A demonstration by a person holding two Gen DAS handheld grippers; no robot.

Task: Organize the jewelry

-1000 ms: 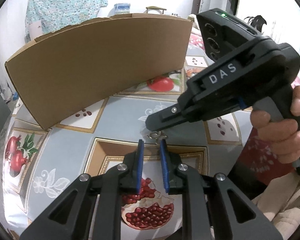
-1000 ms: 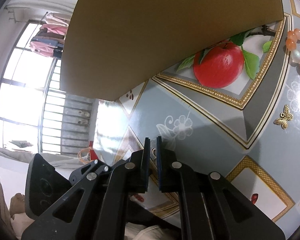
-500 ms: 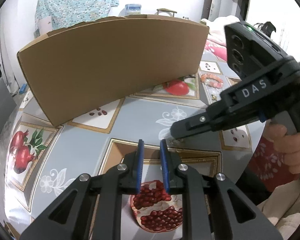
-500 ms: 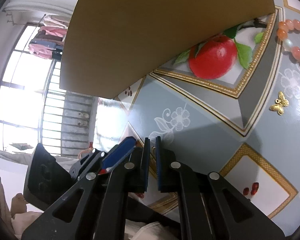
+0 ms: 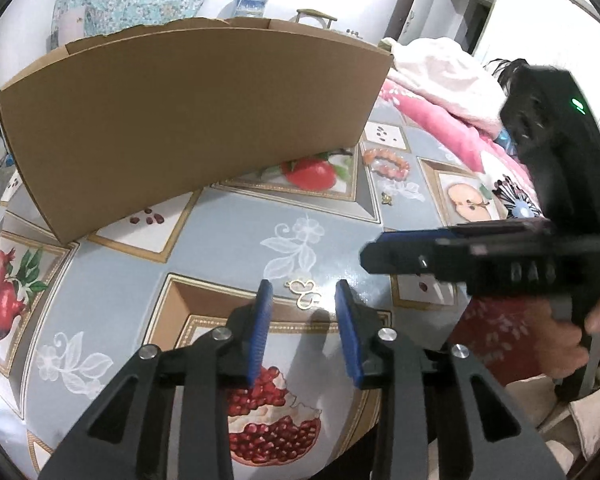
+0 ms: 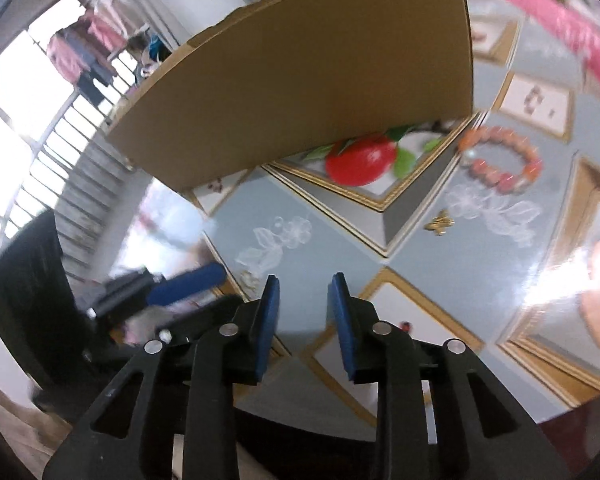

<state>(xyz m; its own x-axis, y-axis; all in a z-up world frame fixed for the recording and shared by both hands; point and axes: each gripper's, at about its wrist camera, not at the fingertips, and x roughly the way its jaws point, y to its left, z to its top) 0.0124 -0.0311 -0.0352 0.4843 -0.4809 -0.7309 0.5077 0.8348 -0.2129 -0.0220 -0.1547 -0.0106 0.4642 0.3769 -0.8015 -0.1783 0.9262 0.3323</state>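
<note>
A small gold clover-link piece [image 5: 305, 293] lies on the tablecloth, just ahead of and between my left gripper's [image 5: 304, 285] blue fingertips. The left jaws are opening and the pads do not touch the piece. My right gripper [image 5: 380, 252] hovers to the right of it, apart from it, held by a hand [image 5: 556, 332]. In the right wrist view the right gripper [image 6: 305, 286] has its jaws opening with nothing between them, and the left gripper's blue pad [image 6: 188, 284] shows at lower left. An orange bead bracelet [image 5: 386, 162] [image 6: 500, 160] and a tiny gold butterfly [image 5: 387, 199] [image 6: 440, 222] lie farther back.
A tall cardboard box [image 5: 180, 120] [image 6: 300, 80] stands at the back left of the fruit-print tablecloth [image 5: 112, 288]. Pink and white bedding [image 5: 432, 92] lies beyond the table's right side. The table's near edge runs under my grippers.
Both grippers' jaws have widened. The right gripper has pulled away from the gold piece to the right and upward, with a roll. The piece now lies alone in front of the left fingertips.
</note>
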